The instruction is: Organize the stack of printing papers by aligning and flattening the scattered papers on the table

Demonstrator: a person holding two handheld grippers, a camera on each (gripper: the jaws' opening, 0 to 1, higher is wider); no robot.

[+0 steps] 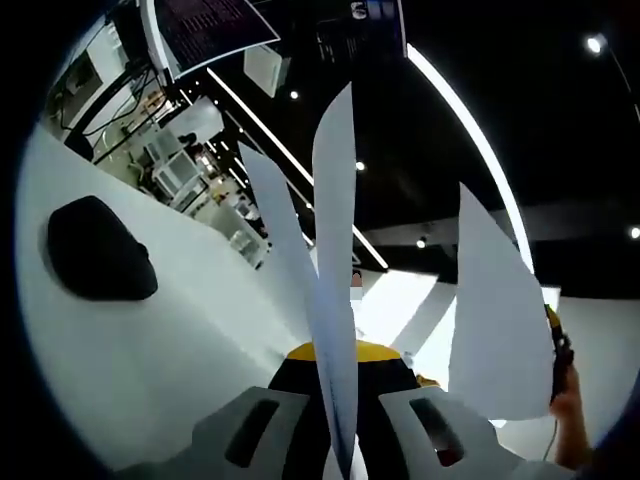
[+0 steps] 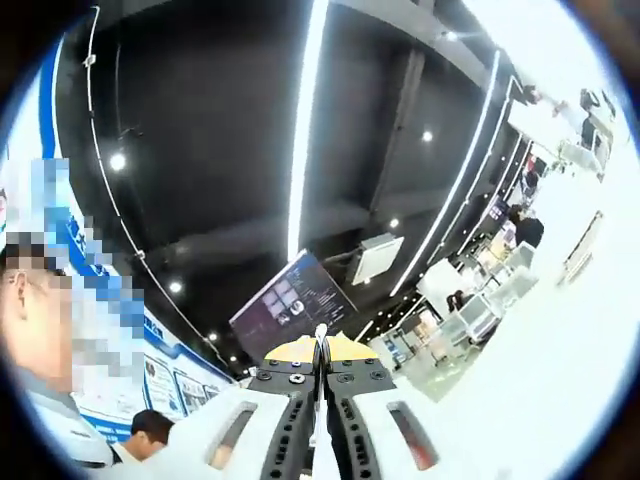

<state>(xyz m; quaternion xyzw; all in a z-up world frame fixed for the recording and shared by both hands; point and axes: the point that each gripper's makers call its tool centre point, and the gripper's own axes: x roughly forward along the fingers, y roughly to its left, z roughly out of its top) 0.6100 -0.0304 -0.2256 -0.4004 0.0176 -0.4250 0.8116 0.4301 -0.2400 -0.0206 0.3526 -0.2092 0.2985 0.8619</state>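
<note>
- Left gripper view: our left gripper [image 1: 338, 440] sits at bottom centre, jaws clamped narrow on the printing papers [image 1: 334, 300], seen edge-on.
- Sheets fan upward from the jaws toward frame centre; one tall sheet reaches the upper middle, another leans left beside it.
- A separate sheet [image 1: 495, 320] stands at right, with a hand [image 1: 568, 420] at its lower right edge.
- White table [image 1: 150, 340] fills the lower left; a black mouse-like object [image 1: 98, 250] lies on it at mid-left.
- Right gripper view: our right gripper [image 2: 320, 400] at bottom centre, jaws nearly closed on a thin paper edge [image 2: 321, 345] poking up between them.
- That view points up at a dark ceiling with light strips [image 2: 305, 120]; a hanging screen [image 2: 290, 305] sits just above the jaws.
</note>
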